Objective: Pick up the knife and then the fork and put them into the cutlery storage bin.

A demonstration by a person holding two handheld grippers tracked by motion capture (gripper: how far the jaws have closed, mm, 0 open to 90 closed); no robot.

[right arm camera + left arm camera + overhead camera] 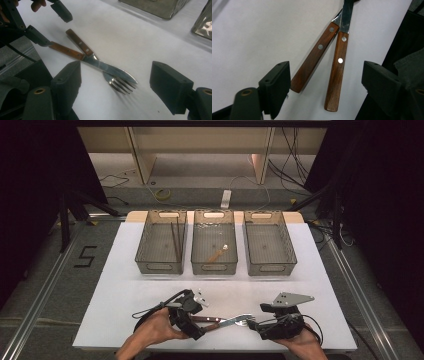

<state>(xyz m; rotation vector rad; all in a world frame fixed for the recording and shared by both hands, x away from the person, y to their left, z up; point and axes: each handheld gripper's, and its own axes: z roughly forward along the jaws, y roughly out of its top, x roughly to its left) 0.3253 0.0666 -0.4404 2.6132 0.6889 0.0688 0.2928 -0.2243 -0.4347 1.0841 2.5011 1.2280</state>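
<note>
High view: on the white table (125, 285), a wooden-handled knife (227, 322) and fork (240, 319) lie crossed at the near edge, well short of the three mesh bins (215, 248), between the left gripper (192, 320) and the right gripper (260, 322). Left gripper: jaws spread either side of both handles, pads clear of the wood. Right gripper: jaws spread, facing the tines and blade tip, pinching nothing.

Both forearms enter over the table's near edge. The left gripper (197, 317) sits near the middle of that edge, jaws spread wide, pads touching nothing. The right gripper (255, 322), toward the near right corner, also stands open.
</note>
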